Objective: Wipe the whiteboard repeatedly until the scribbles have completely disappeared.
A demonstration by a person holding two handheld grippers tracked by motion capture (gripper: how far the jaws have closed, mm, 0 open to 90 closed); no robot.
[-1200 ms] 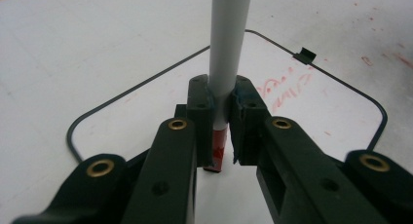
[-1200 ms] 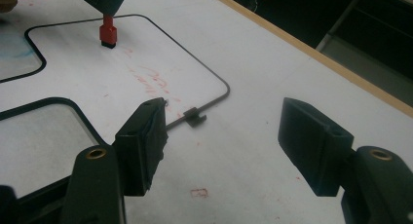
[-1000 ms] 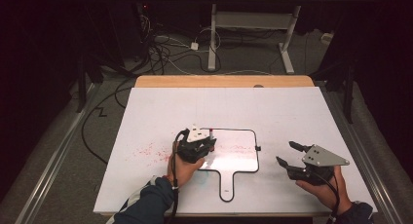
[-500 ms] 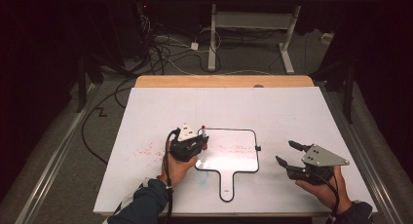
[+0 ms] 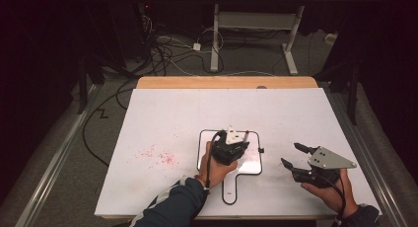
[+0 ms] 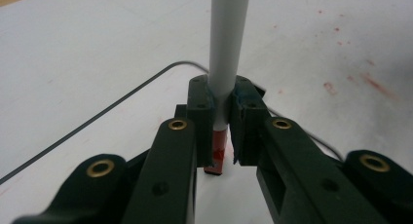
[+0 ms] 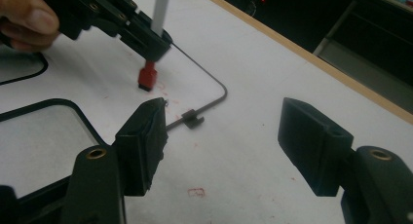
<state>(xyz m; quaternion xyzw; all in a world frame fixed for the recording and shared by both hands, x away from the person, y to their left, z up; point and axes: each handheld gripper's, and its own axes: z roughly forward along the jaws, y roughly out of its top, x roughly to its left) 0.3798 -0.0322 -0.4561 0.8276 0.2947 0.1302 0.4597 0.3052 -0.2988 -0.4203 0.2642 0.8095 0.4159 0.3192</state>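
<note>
A white board [image 5: 162,118] covers nearly all of the tabletop [image 5: 222,82], its surface flecked with red smears [image 5: 156,156] toward the left. On it lies a black outline [image 5: 256,153] of a rounded square with a short handle-like tab toward the person. The left gripper [image 5: 235,142] hangs over the upper part of that outline, its jaws closed tight on a white-barrelled marker [image 6: 225,53] held upright, with the red tip end [image 7: 147,79] at or just above the board; whether it touches cannot be told. The right gripper [image 5: 291,155] waits well apart to the right with its jaws spread wide and nothing between them. A small black clip [image 7: 194,119] sits on the outline's edge just beside the marker. The chief risk is a slip: the round barrel is pinched near its lower end, so pressing sideways on the board could twist it in the jaws, smearing red across the surface or dropping the marker.
</note>
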